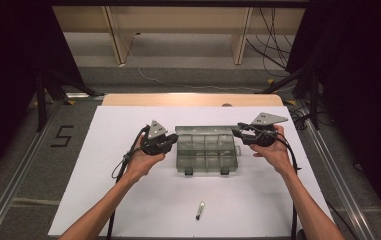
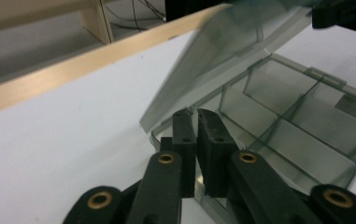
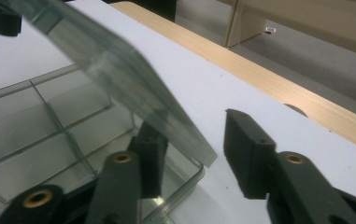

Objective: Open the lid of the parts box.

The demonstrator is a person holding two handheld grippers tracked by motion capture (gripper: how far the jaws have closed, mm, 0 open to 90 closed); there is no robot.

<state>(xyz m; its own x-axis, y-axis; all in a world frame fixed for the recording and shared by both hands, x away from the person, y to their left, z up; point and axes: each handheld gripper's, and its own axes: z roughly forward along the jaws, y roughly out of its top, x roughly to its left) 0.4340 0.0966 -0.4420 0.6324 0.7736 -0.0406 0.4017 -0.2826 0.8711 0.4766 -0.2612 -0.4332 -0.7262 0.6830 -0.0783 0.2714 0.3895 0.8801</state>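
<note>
A clear plastic compartment box (image 1: 207,156) lies mid-table on the white sheet, and its lid (image 2: 222,51) is lifted and tilted. My left gripper (image 1: 174,141) is at the box's left end. In the left gripper view its jaws (image 2: 195,116) stand almost together over the box's near wall, with the rim between the pads. My right gripper (image 1: 237,134) is at the box's right end. In the right gripper view it (image 3: 192,123) stands open astride the lid's (image 3: 119,74) corner. One finger (image 3: 150,149) reaches inside the box under the lid and the other is outside over the sheet.
A small pen-like stick (image 1: 199,210) lies on the white sheet (image 1: 128,200) near the front edge. A wooden table edge (image 1: 188,99) runs behind the sheet. Cables trail from both grippers along the forearms. Dark stands flank the table.
</note>
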